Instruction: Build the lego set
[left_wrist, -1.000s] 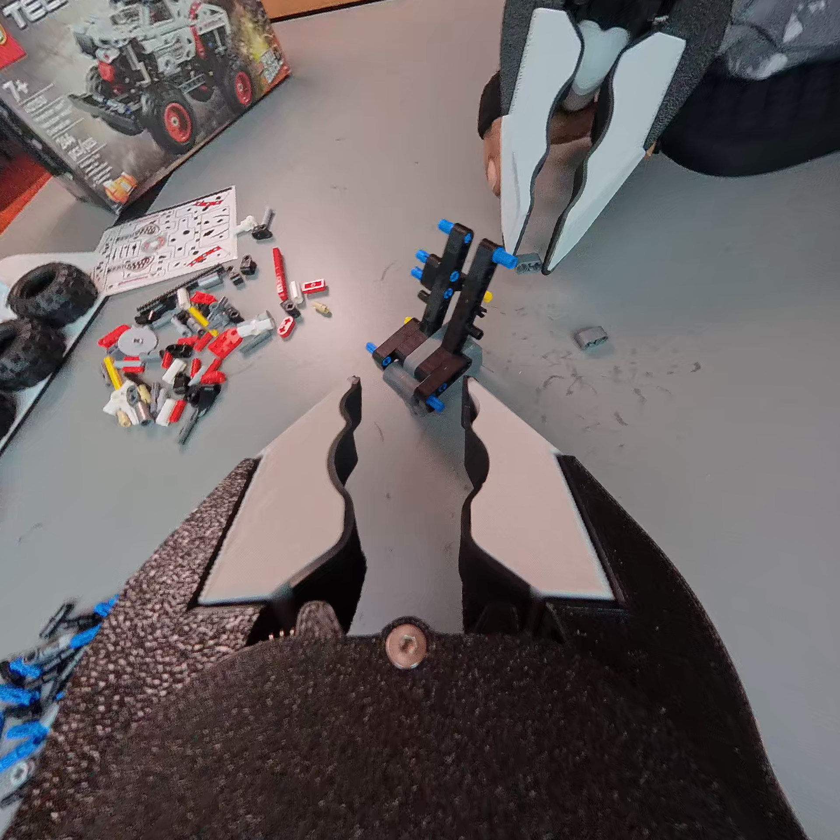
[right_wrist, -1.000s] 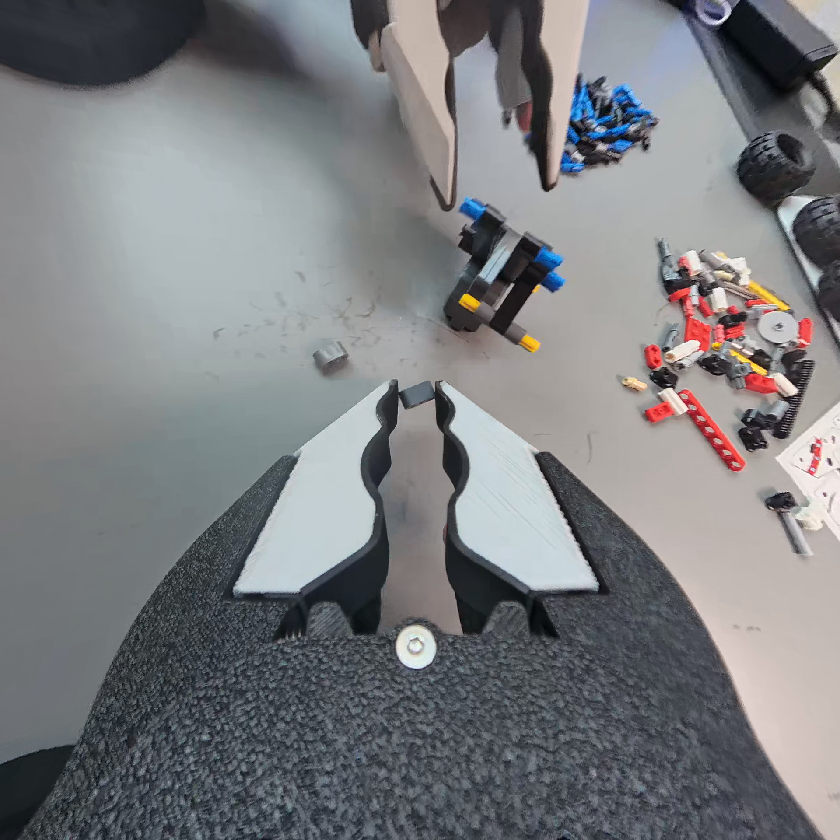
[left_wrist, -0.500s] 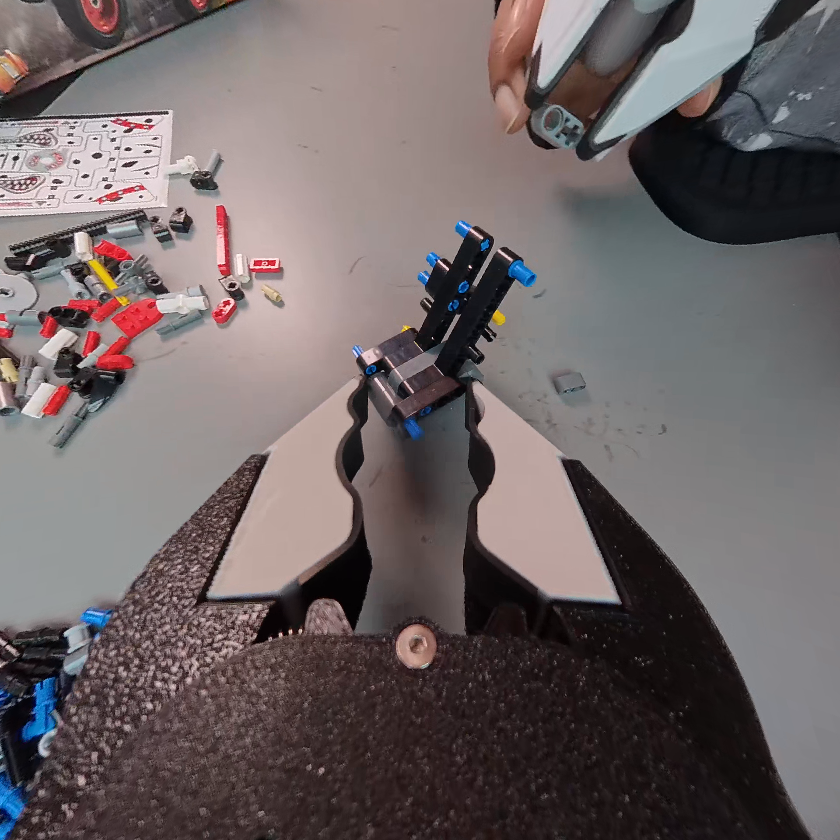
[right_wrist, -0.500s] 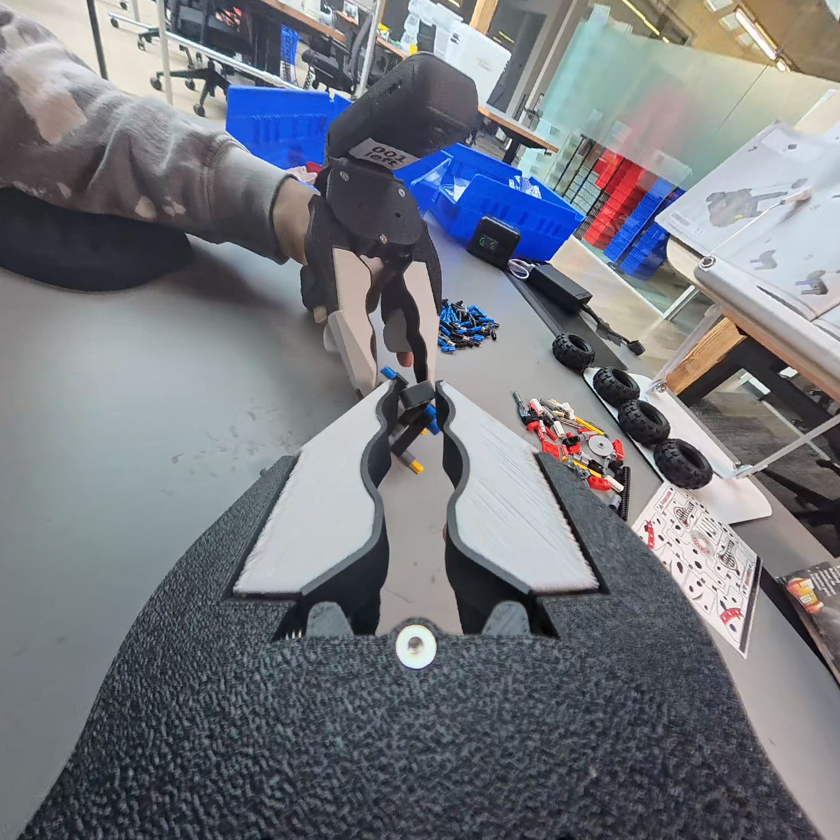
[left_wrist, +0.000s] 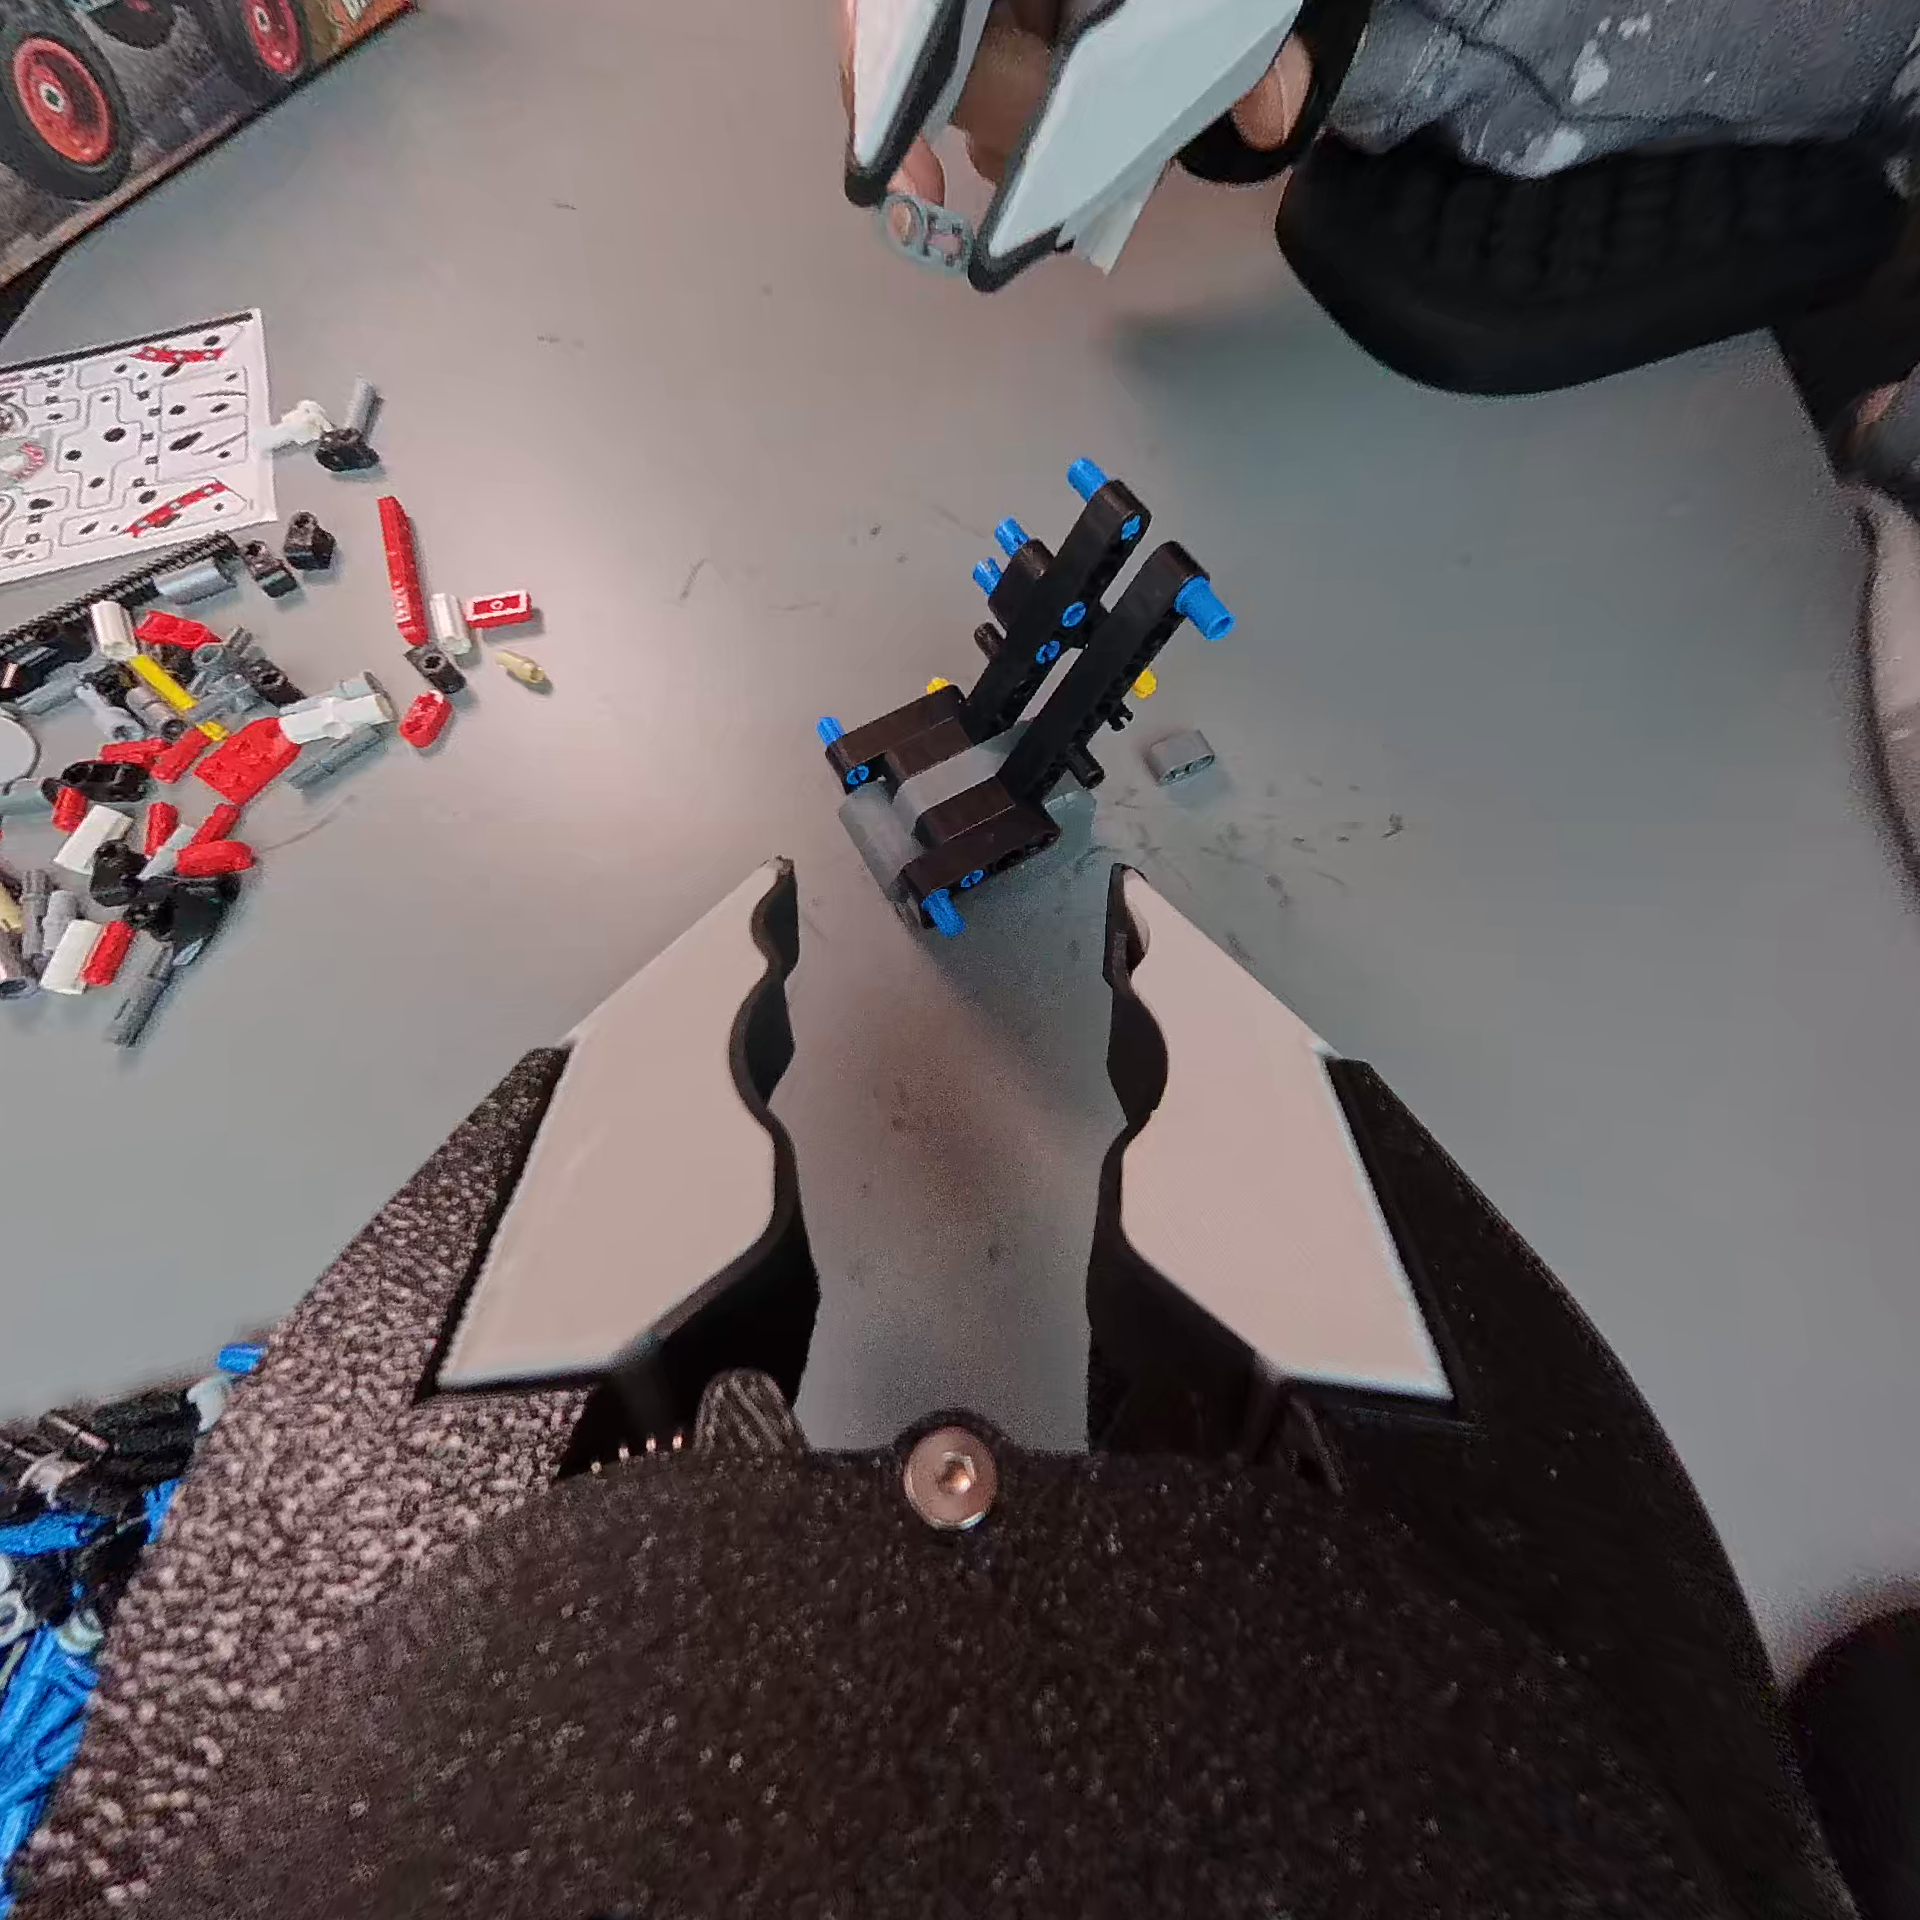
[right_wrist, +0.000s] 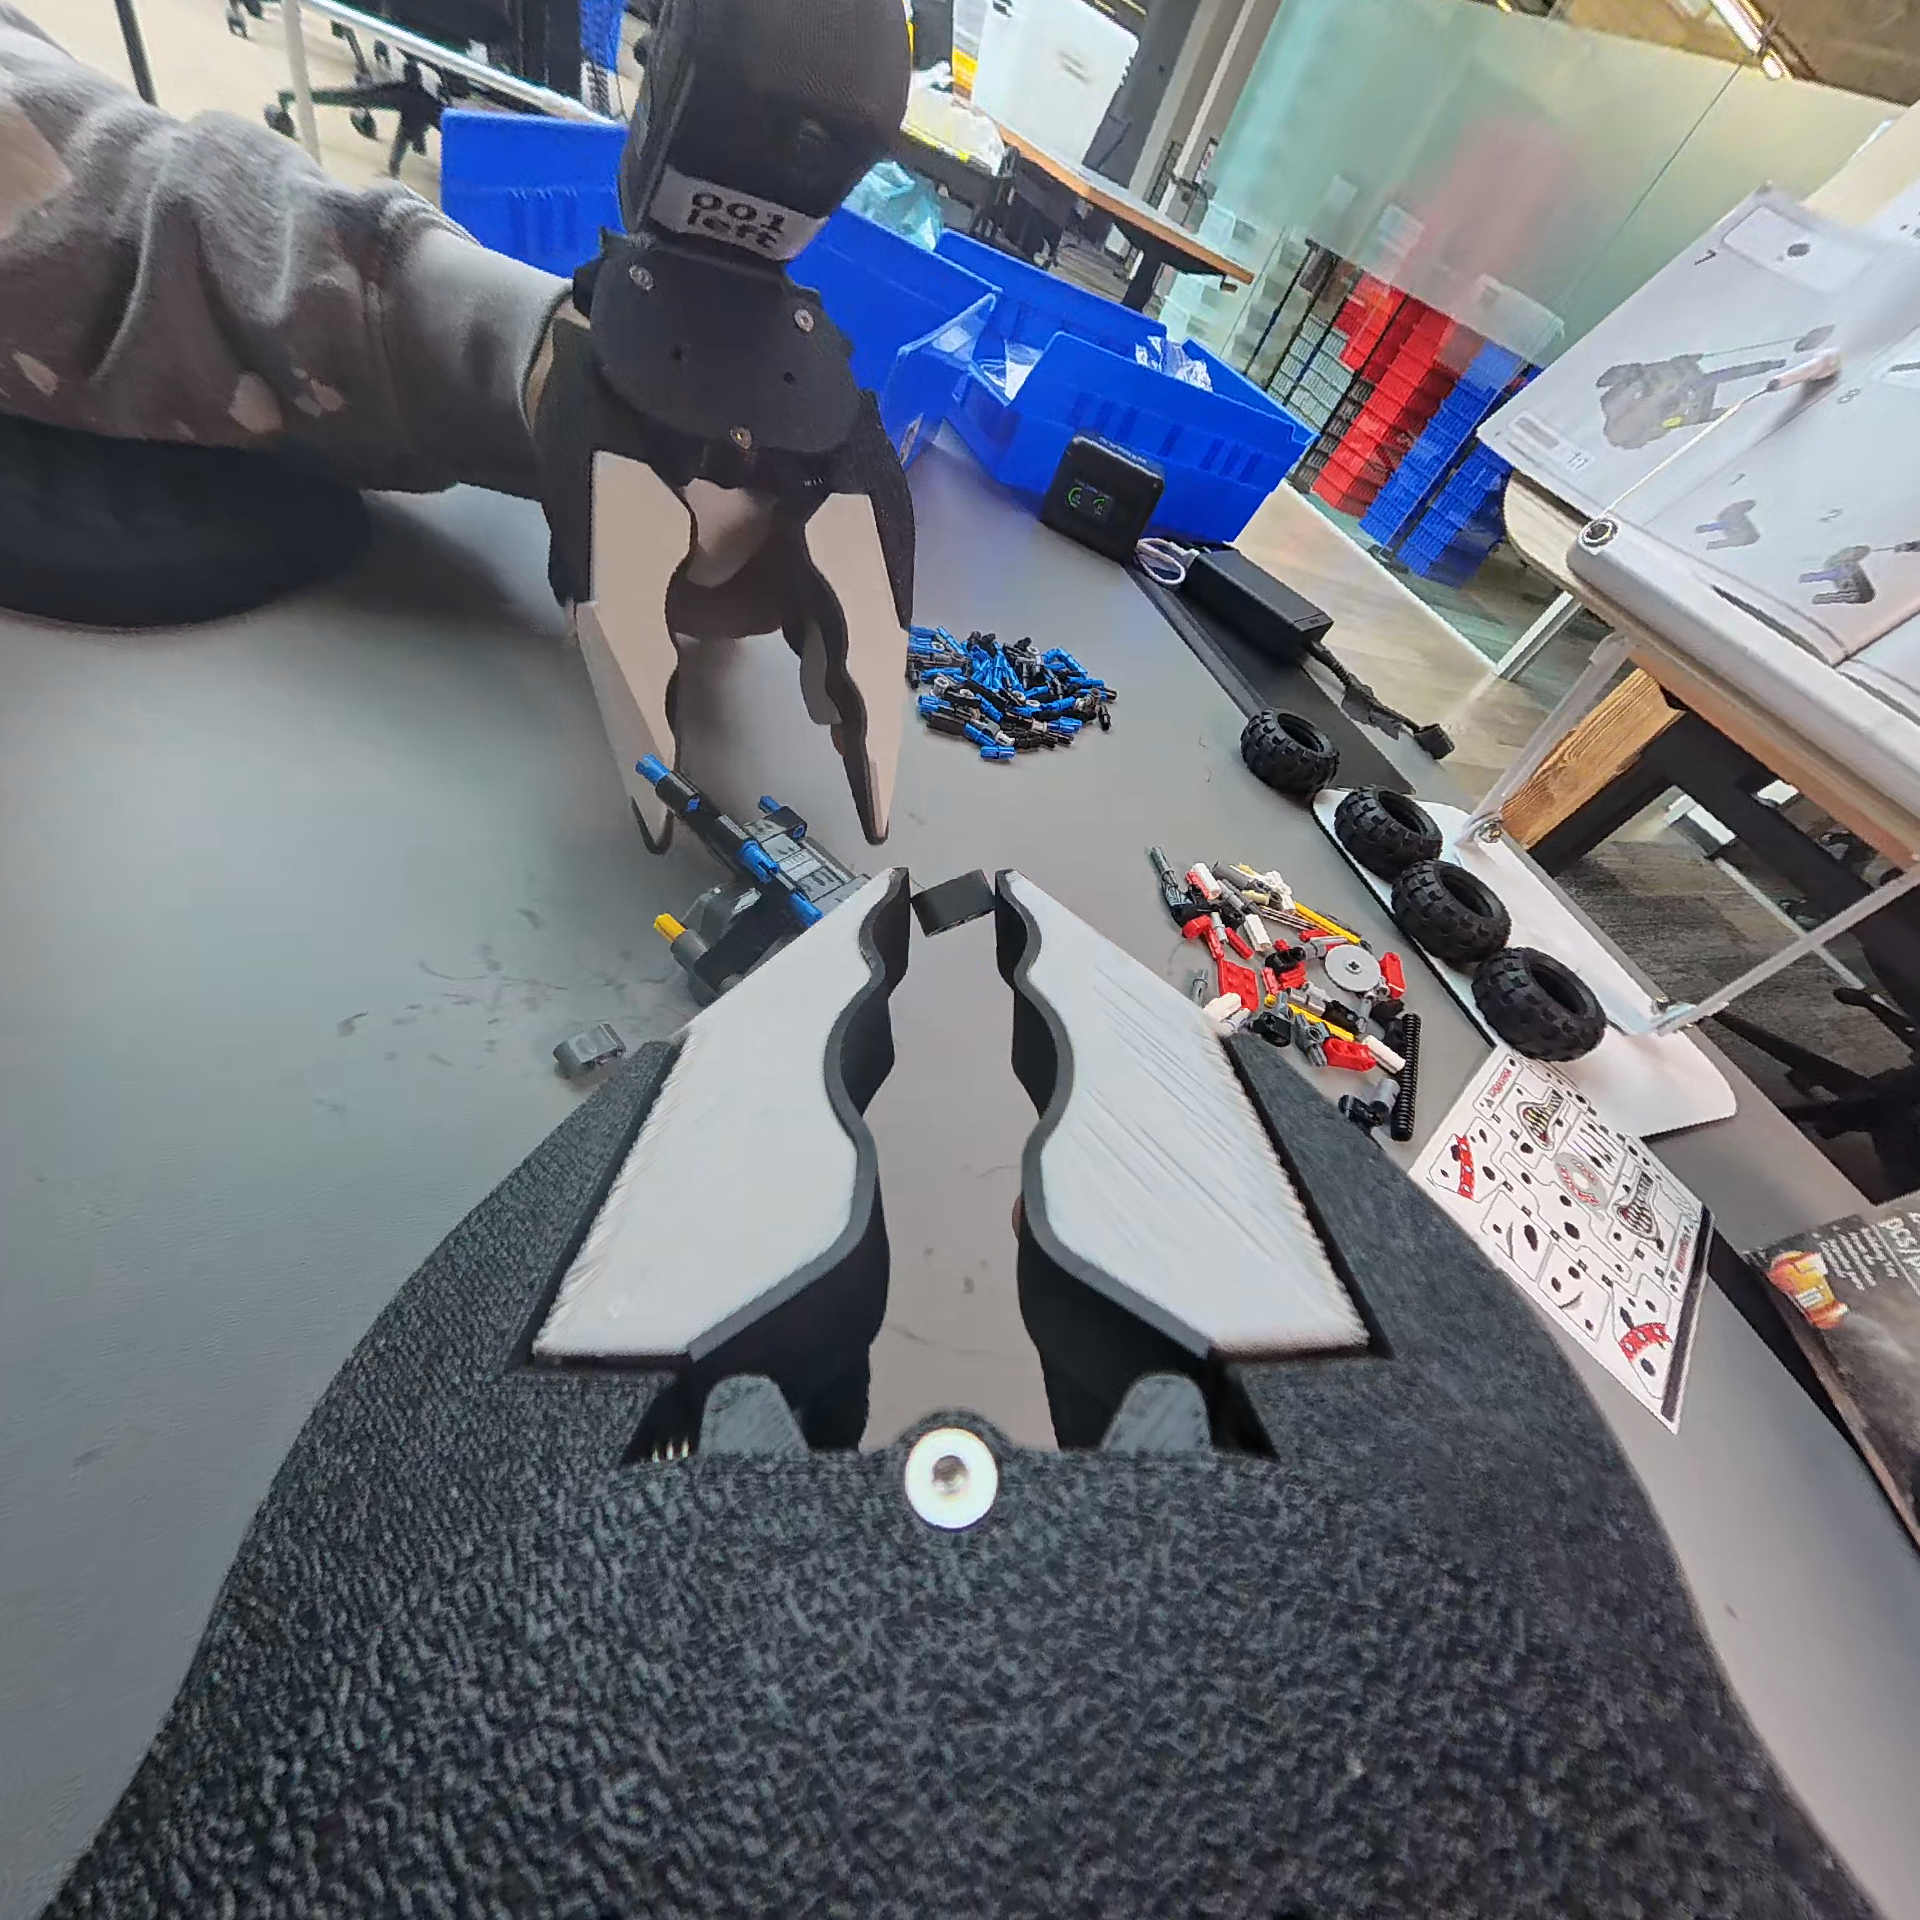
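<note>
A partly built black and grey lego assembly (left_wrist: 1013, 717) with blue pins lies on the grey table (left_wrist: 623, 312); it also shows in the right wrist view (right_wrist: 748, 883). My left gripper (left_wrist: 951, 883) is open and empty, its tips just short of the assembly's near end. My right gripper (right_wrist: 951, 899) is shut on a small grey two-hole lego piece (right_wrist: 951, 902) and holds it above the table; the piece also shows in the left wrist view (left_wrist: 928, 231). A second small grey piece (left_wrist: 1182, 755) lies on the table beside the assembly.
A pile of loose red, black, white and grey parts (left_wrist: 166, 748) and a sticker sheet (left_wrist: 114, 442) lie at left. Blue and black pins (right_wrist: 1003, 696), several black tyres (right_wrist: 1449, 914), an instruction booklet on a stand (right_wrist: 1745, 457) and blue bins (right_wrist: 1143, 416) are farther off. Some 10 centimetres of space lies between my two pairs of fingers.
My left gripper has opened wider and drawn back a little from the assembly. My right gripper has lifted from the table with the grey piece and tilted up.
</note>
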